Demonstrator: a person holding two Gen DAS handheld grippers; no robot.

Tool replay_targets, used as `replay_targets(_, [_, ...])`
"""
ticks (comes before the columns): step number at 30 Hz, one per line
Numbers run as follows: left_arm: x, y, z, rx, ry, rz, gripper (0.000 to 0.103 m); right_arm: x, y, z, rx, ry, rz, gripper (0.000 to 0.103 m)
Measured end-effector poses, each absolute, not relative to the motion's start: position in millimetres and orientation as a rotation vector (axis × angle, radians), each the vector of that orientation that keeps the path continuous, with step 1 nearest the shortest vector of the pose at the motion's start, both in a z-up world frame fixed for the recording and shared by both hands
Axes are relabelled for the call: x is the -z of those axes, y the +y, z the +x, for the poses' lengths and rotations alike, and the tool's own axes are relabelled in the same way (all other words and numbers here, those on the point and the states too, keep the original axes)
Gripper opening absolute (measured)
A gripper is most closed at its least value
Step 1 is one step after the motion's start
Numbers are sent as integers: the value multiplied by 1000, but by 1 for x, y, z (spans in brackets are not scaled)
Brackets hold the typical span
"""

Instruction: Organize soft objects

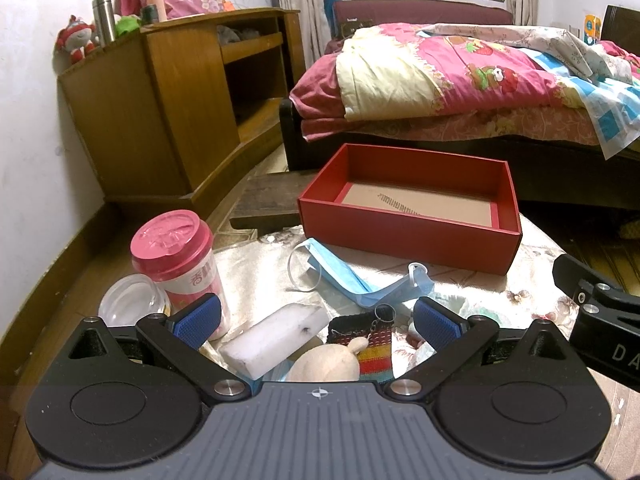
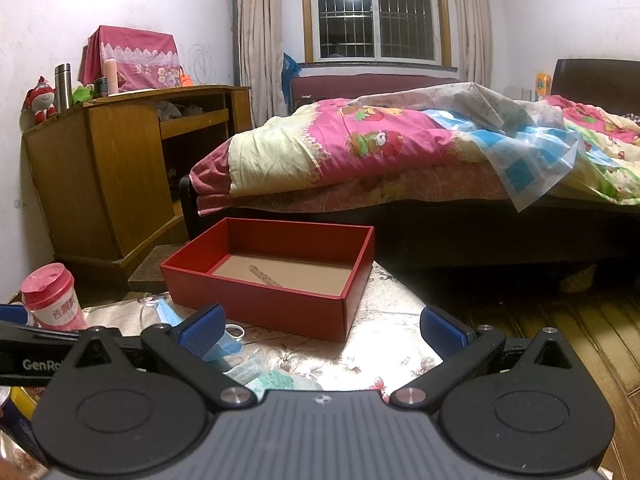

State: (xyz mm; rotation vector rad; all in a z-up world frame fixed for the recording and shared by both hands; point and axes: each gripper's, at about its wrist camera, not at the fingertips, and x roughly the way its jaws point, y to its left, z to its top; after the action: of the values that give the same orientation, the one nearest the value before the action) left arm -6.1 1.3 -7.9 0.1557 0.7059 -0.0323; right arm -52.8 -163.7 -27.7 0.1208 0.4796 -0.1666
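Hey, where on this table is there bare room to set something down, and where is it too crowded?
The red box holds nothing, so its cardboard floor is free. Bare tablecloth shows to the right of the box, and a strip in front of it. It is crowded near the left gripper: the pink-lidded cup, blue masks, white foam block and striped knitted pouch lie close together.

Both fisheye cameras are sitting low over the floral-covered table (image 1: 540, 248), looking forward along their own spread blue fingers toward the bed (image 2: 400, 148). The left wrist view is hovering close above the clutter, with the red box (image 1: 408, 216) filling its centre. The right wrist view is showing that box (image 2: 272, 280) left of centre. Both are sharing the wooden cabinet (image 2: 100, 176) at left.
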Motion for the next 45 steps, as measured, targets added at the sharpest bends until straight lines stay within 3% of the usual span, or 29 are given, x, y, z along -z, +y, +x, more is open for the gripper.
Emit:
replay_targets(30, [13, 1, -9, 55, 726, 182, 98, 32, -165, -55, 163, 497, 116, 83])
replay_targets(45, [12, 17, -26, 114, 750, 190, 97, 57, -176, -78, 143, 752, 141, 83])
